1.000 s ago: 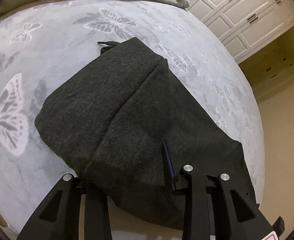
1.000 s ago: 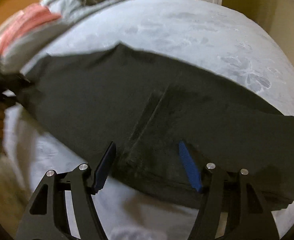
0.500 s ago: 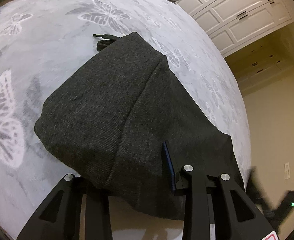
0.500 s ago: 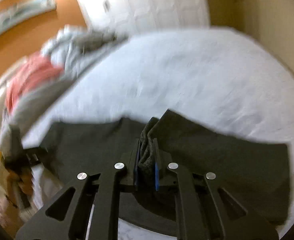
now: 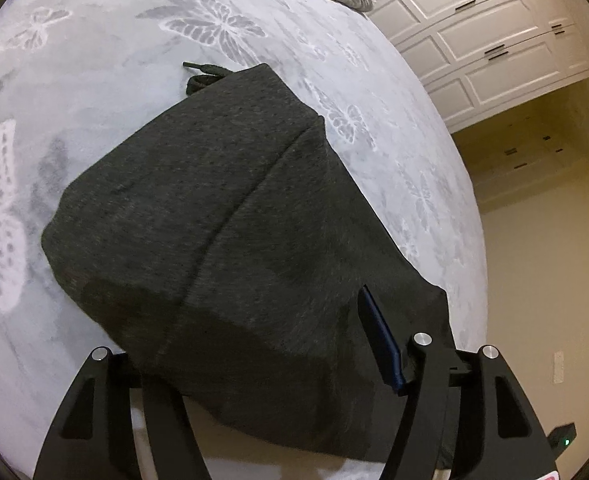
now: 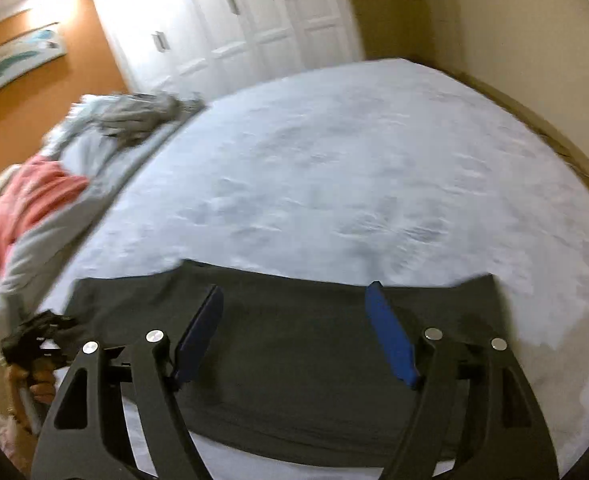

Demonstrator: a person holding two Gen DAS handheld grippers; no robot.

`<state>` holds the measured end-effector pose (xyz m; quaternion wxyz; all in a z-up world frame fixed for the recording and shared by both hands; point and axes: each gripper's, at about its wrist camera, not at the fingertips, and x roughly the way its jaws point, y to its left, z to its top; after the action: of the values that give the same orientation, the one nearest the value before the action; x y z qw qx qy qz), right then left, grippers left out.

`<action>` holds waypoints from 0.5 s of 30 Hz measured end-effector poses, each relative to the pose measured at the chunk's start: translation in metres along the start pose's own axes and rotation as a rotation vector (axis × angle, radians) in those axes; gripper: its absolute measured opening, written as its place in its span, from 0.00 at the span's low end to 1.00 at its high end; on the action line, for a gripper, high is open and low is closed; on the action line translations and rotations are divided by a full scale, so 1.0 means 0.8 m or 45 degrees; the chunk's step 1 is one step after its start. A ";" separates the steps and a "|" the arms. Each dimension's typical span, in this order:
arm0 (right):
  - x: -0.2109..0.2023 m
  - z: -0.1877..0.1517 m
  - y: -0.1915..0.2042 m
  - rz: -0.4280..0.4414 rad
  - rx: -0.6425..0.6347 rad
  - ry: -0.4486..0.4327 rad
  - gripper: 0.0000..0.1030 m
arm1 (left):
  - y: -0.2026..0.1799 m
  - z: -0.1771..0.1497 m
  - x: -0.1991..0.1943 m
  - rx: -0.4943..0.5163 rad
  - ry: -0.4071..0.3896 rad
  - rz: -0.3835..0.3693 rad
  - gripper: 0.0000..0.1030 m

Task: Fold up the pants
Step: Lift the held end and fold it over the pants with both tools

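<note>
Dark grey pants (image 5: 214, 216) lie folded on the butterfly-print bed cover (image 5: 94, 40), a black drawstring (image 5: 198, 74) sticking out at the far end. My left gripper (image 5: 254, 344) sits at the near edge with its jaws opening. The cloth lies between them and hides the left finger, while the blue right pad (image 5: 378, 336) stands off the fabric. In the right wrist view the pants (image 6: 294, 380) lie flat below my right gripper (image 6: 294, 320). Its jaws are opening wide above the cloth with nothing gripped.
A heap of grey and pink laundry (image 6: 54, 184) lies along the bed's left side. White closet doors (image 6: 234, 32) stand behind the bed. A hand (image 6: 42, 388) holds the other gripper at the pants' left end. The bed's near edge runs just under both grippers.
The right gripper, shut on a bunched fold of the pants half a second ago, has let go and lifted; the fold now lies flat. The left jaws have spread wider.
</note>
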<state>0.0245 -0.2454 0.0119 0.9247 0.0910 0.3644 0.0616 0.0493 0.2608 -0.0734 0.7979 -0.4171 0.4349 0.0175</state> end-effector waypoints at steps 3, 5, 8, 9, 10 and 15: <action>0.012 0.000 -0.007 -0.042 0.012 0.053 0.70 | -0.016 -0.005 -0.004 0.056 -0.052 0.034 0.21; 0.014 -0.003 -0.008 -0.061 0.002 0.071 0.71 | -0.032 -0.007 -0.014 0.134 -0.105 0.050 0.09; 0.007 -0.002 -0.013 -0.092 -0.003 0.051 0.72 | -0.065 -0.017 -0.046 0.198 -0.206 -0.046 0.08; 0.002 -0.001 -0.013 -0.096 0.001 0.039 0.73 | -0.076 -0.021 -0.053 0.212 -0.222 -0.077 0.08; -0.002 0.000 -0.016 -0.096 0.009 0.027 0.74 | -0.090 -0.027 -0.062 0.236 -0.241 -0.121 0.08; -0.019 0.003 -0.029 -0.100 0.029 -0.023 0.80 | -0.200 -0.104 -0.085 0.630 -0.250 -0.336 0.08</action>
<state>0.0161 -0.2708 0.0187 0.9286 0.0877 0.3601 0.0204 0.0130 0.1226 0.0561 0.9089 -0.2592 0.2887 -0.1528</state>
